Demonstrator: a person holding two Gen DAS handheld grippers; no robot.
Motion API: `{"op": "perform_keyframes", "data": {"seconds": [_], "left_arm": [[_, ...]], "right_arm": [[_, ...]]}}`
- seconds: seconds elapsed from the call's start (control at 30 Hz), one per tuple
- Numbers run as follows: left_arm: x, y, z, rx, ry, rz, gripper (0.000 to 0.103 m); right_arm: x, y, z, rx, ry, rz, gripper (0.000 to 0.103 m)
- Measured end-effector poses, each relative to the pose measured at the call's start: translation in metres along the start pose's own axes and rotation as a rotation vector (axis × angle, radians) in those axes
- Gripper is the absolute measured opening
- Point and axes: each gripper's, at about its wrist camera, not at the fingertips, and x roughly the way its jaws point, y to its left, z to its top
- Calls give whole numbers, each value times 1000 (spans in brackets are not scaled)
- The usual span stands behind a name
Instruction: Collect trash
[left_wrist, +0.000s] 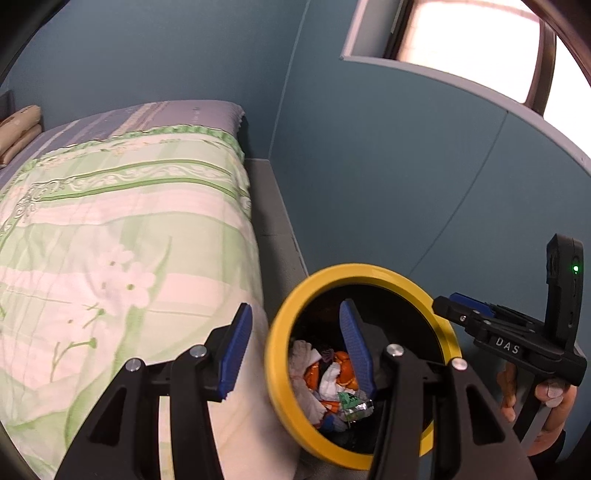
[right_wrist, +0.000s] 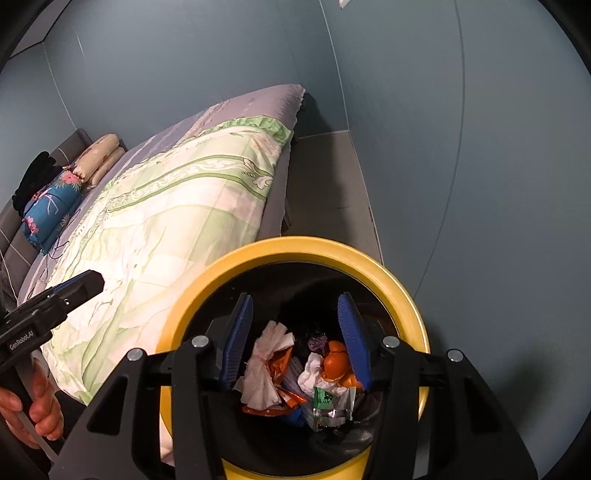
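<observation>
- Hanging over the round yellow-rimmed black trash bin (right_wrist: 402, 295), the right gripper (right_wrist: 295, 343) has its blue-padded fingers apart with nothing between them.
- Below and between those fingers, inside the bin, lie crumpled white tissue (right_wrist: 264, 363), orange peel (right_wrist: 334, 363), an orange snack wrapper (right_wrist: 286, 397) and a green-and-silver foil packet (right_wrist: 327, 404).
- The left gripper (left_wrist: 295, 350) also has its fingers spread and empty; its right finger (left_wrist: 354, 343) shows over the bin's mouth, its left one over the green floral quilt (left_wrist: 122, 229).
- Beyond both grippers' fingers stands the blue wall (right_wrist: 221, 55).
</observation>
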Motion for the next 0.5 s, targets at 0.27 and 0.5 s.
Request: {"op": "perform_keyframes", "data": {"seconds": [0.27, 0.5], "left_arm": [[-32, 26, 2, -36, -53, 46, 47], [-63, 48, 0, -73, -104, 91, 47]], "right_arm": [[-5, 22, 11, -38, -23, 12, 43], [-10, 47, 20, -89, -33, 53, 43]]}}
